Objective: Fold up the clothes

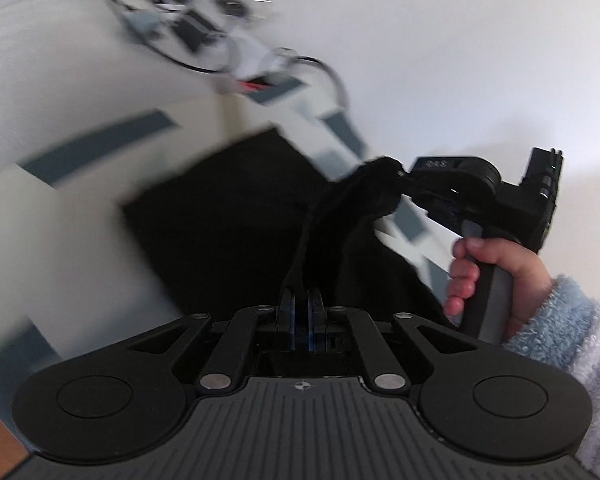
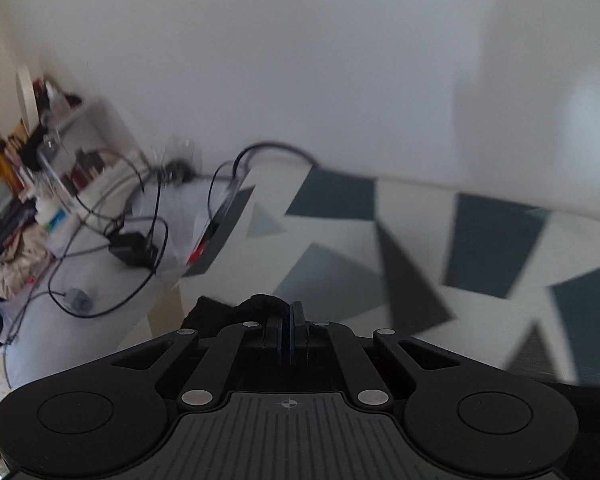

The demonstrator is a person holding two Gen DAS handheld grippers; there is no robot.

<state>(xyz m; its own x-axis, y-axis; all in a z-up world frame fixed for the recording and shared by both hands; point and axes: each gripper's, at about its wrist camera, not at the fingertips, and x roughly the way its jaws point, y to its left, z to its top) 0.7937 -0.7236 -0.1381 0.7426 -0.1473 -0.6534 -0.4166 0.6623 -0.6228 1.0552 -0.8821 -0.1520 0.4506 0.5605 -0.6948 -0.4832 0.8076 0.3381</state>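
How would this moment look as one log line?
left gripper: shut on black garment | right gripper: shut on black garment | stage: garment lifted over patterned bedcover

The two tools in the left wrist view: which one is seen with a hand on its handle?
The right tool, at the picture's right side. A hand in a fluffy sleeve grips its handle; the left tool shows no hand.

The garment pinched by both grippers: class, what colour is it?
Black garment, plain as far as visible; clearest in the left wrist view.

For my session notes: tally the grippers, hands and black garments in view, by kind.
Grippers: 2, left gripper, right gripper
Hands: 1, hand
Black garments: 1, black garment, pinched by both
Total: 4
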